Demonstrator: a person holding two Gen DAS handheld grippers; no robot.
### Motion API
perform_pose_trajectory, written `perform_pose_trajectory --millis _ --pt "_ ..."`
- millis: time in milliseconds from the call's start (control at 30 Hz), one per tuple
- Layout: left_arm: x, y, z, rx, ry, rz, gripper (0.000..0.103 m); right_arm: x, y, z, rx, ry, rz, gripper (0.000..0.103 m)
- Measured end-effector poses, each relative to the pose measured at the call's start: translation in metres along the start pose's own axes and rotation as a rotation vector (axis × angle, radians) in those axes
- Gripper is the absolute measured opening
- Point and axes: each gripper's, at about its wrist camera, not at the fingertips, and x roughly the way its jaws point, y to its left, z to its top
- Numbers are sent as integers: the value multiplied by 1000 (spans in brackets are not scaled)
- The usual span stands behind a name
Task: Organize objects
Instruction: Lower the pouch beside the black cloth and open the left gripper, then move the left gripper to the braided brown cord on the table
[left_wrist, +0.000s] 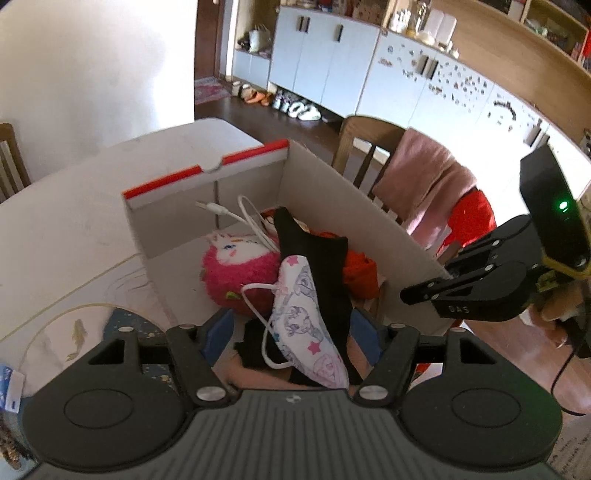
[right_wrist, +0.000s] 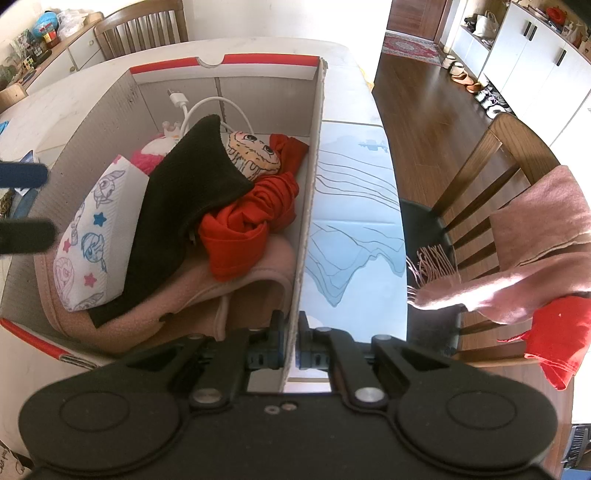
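A cardboard box (left_wrist: 332, 192) with a red rim stands on the table, filled with soft things. A cartoon-print face mask (left_wrist: 306, 317) lies on a black cloth (left_wrist: 317, 251), beside a pink plush toy (left_wrist: 232, 273), a white cable (left_wrist: 247, 218) and a red cloth (left_wrist: 360, 273). My left gripper (left_wrist: 291, 325) hangs open over the mask, its blue pads (left_wrist: 218, 332) apart from it. The right wrist view shows the mask (right_wrist: 96, 229), black cloth (right_wrist: 184, 184), red cloth (right_wrist: 251, 214) and a pink fleece (right_wrist: 229, 291) in the box (right_wrist: 92, 122). My right gripper (right_wrist: 293, 332) is shut on the box's right wall.
A wooden chair (right_wrist: 480, 177) draped with a pink scarf (right_wrist: 535, 240) and a red cloth (right_wrist: 554, 332) stands right of the table. A blue-patterned mat (right_wrist: 351, 221) lies beside the box. Another chair (right_wrist: 140, 26) stands at the far side. Cabinets and shoes line the back wall.
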Motion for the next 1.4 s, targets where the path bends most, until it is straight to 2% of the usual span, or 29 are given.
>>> perform_pose_trajectory --millis 300,467,800,1067,1400 --pt "-43 46 -17 -112 -72 93 72 0 0 0 1 1 1 5" --pt "-58 80 -37 -209 -74 179 78 0 0 -1 3 2 3 5" --pt "-74 154 -85 -390 -56 367 83 -1 0 -2 1 8 2 5" --pt "-70 192 -115 -462 -32 441 84 -1 1 0 -1 15 -6 5" --pt "-48 219 -133 -454 2 527 84 0 2 -1 -2 25 -14 5"
